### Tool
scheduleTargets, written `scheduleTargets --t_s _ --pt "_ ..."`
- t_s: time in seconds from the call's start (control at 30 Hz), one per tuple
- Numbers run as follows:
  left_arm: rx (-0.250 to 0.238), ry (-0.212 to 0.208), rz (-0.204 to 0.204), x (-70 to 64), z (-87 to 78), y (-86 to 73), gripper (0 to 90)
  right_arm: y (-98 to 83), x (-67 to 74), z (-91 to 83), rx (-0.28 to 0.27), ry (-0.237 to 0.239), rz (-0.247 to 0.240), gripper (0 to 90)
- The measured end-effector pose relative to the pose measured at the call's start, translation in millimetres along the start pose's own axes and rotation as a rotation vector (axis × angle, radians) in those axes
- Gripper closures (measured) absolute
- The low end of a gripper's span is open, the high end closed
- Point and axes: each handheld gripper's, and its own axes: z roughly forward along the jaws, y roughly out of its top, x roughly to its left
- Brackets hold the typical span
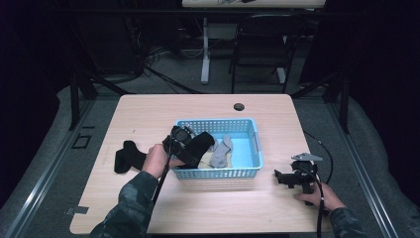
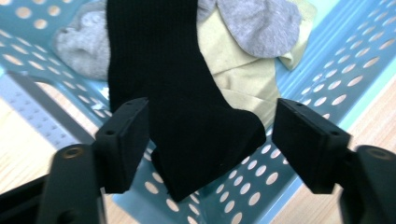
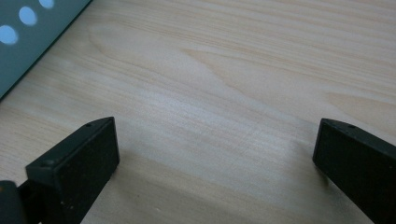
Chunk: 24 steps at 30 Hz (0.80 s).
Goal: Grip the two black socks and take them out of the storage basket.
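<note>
1. At the far left of the table [image 1: 148,106] we see a black sock [image 1: 128,156] lying flat on the wood, beside the person's left hand [image 1: 156,161].
2. The left gripper [image 2: 210,140] hangs over the blue basket's [image 1: 250,171] left rim, its jaws spread apart around a second black sock [image 2: 182,107] draped into the basket.
3. A grey sock [image 1: 223,148] and a pale yellow cloth [image 2: 238,77] lie inside.
4. The right gripper [image 3: 215,154] rests on bare wood, right of the basket, jaws wide apart and empty.
</note>
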Motion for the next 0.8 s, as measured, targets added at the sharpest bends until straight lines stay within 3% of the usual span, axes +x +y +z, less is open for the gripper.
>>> scheduleTargets --t_s 0.3,0.47,0.63,0.8 --pt "0.107 -0.015 -0.008 6.7 16.2 -1.3 43.9 0.0 0.0 0.0 0.000 0.000 0.000 0.0" --pt "0.133 0.002 -0.010 7.5 19.0 -2.7 59.5 0.0 0.0 0.0 0.000 0.000 0.000 0.0" --pt "0.117 0.009 -0.001 7.3 17.2 -4.0 84.9 0.0 0.0 0.0 0.000 0.000 0.000 0.0" --pt "0.060 0.025 0.000 8.9 8.0 -4.1 86.4 0.0 0.0 0.0 0.000 0.000 0.000 0.0"
